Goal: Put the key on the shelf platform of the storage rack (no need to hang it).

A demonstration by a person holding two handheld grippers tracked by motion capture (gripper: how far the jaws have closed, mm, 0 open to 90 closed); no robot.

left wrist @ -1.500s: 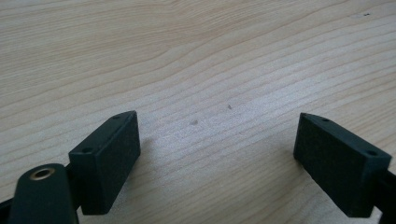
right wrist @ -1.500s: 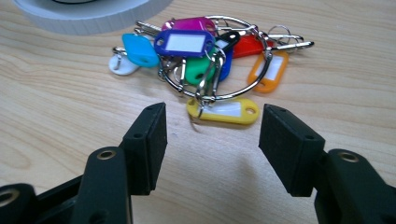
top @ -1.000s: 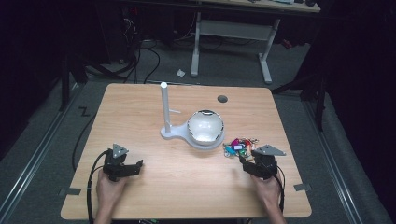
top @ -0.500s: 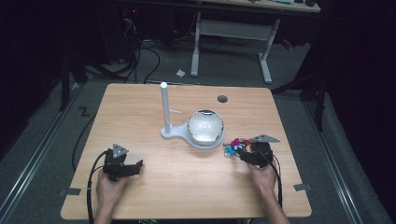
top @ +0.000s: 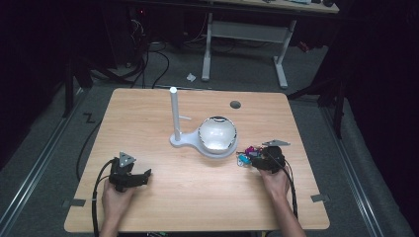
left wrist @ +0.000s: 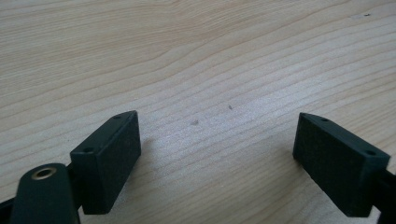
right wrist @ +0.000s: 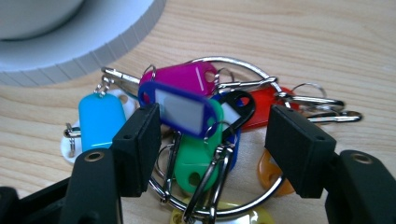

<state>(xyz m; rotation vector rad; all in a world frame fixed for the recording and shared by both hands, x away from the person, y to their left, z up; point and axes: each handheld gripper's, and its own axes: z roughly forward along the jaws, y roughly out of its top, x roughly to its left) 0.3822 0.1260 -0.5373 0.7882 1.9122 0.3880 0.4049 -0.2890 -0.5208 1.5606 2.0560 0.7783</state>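
A bunch of coloured key tags on a large metal ring lies on the wooden table, just right of the white bowl. In the high view the bunch of tags shows at the tip of my right gripper. My right gripper stands low over the tags. Its jaws have just been opening and now straddle the blue and green tags without pressing on them. My left gripper rests near the table's front left, and its open jaws have bare wood between them.
The bowl sits on a white stand with an upright post at the table's middle. A round cable hole lies at the back. A desk frame and cables are on the floor beyond.
My right gripper has moved left and down onto the key tags, which now lie between its jaws. The left gripper has kept still.
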